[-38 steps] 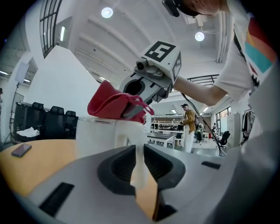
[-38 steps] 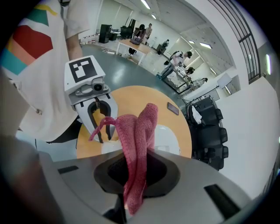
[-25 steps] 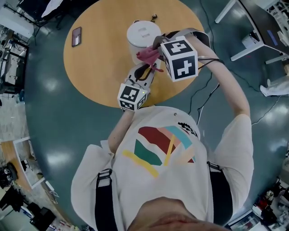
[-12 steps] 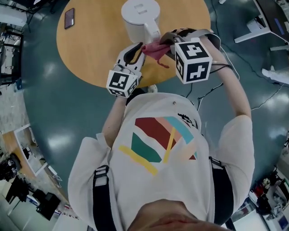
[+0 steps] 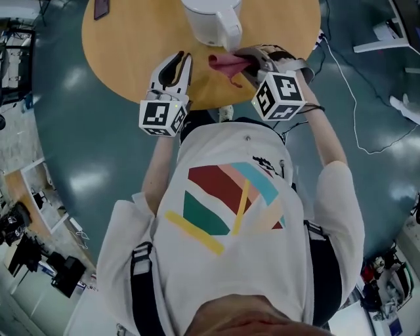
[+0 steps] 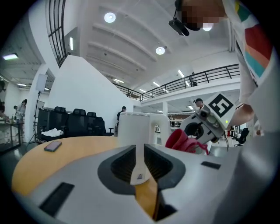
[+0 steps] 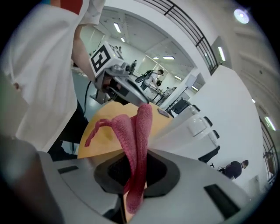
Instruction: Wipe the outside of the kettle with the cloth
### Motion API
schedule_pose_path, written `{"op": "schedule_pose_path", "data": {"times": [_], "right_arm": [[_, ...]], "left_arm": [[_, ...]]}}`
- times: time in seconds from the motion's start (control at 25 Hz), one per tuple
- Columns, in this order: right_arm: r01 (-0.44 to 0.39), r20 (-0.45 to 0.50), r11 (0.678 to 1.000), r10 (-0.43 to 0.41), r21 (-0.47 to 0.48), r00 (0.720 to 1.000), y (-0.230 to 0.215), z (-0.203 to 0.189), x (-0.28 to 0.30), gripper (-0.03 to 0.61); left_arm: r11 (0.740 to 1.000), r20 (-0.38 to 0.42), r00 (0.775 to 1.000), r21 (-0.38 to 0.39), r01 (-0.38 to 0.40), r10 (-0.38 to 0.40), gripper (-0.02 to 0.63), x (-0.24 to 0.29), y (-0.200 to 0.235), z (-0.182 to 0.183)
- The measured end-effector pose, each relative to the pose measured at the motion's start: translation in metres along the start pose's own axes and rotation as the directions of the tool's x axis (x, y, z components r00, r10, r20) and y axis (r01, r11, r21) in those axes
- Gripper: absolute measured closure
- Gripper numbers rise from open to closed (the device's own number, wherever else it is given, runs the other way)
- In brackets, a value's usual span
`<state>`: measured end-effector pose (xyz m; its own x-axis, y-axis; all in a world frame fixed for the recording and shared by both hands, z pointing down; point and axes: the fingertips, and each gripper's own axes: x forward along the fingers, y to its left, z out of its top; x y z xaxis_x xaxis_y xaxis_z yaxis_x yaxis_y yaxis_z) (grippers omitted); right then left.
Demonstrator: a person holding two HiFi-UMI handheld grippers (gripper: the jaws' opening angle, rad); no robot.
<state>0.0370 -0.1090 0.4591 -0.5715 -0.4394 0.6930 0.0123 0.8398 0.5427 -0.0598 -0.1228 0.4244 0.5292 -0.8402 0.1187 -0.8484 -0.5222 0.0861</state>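
Observation:
A white kettle (image 5: 209, 18) stands on the round wooden table (image 5: 125, 46), its handle turned toward me. In the head view my right gripper (image 5: 251, 60) is shut on a pink cloth (image 5: 226, 63), which hangs just in front of the handle's foot. In the right gripper view the cloth (image 7: 140, 127) sticks up from between the jaws, with the kettle (image 7: 192, 127) close on the right. My left gripper (image 5: 173, 67) hovers over the table, left of the kettle and apart from it. Its jaws stand slightly apart around nothing, and the kettle (image 6: 133, 129) is straight ahead.
A dark phone (image 5: 100, 8) lies on the table's far left part. The table's near edge runs just under both grippers. A cable trails over the floor (image 5: 357, 98) on the right. Desks and office chairs stand further off.
Both grippers have come back toward me from the kettle. The left one has drawn off to the left, away from the handle. The right one has sunk lower with the cloth.

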Motion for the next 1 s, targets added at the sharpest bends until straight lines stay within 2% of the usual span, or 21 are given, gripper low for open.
{"op": "schedule_pose_path", "data": {"times": [0.16, 0.28, 0.56, 0.8, 1.0], "right_arm": [[0.115, 0.064, 0.992, -0.118, 0.043, 0.991, -0.030, 0.028, -0.032, 0.539], [0.152, 0.077, 0.988, -0.154, 0.033, 0.985, -0.043, 0.040, -0.050, 0.540], [0.058, 0.047, 0.998, -0.058, -0.002, 0.997, -0.023, 0.024, -0.019, 0.540], [0.045, 0.089, 0.995, -0.054, 0.091, 0.995, -0.014, 0.006, -0.005, 0.540], [0.017, 0.074, 0.989, -0.028, 0.145, 0.997, -0.002, -0.010, 0.012, 0.540]], "left_arm": [[1.000, -0.022, 1.000, -0.010, -0.001, 0.001, 0.511, -0.010, 0.013, -0.005], [1.000, -0.026, 1.000, -0.021, 0.010, -0.011, 0.510, -0.012, 0.008, -0.008], [0.999, 0.001, 0.999, -0.028, 0.036, -0.036, 0.511, 0.008, -0.009, 0.002], [0.998, -0.018, 0.999, -0.051, 0.029, -0.029, 0.511, 0.014, -0.011, -0.003], [0.997, -0.043, 0.999, -0.078, 0.024, -0.027, 0.510, 0.016, -0.003, -0.013]]}}
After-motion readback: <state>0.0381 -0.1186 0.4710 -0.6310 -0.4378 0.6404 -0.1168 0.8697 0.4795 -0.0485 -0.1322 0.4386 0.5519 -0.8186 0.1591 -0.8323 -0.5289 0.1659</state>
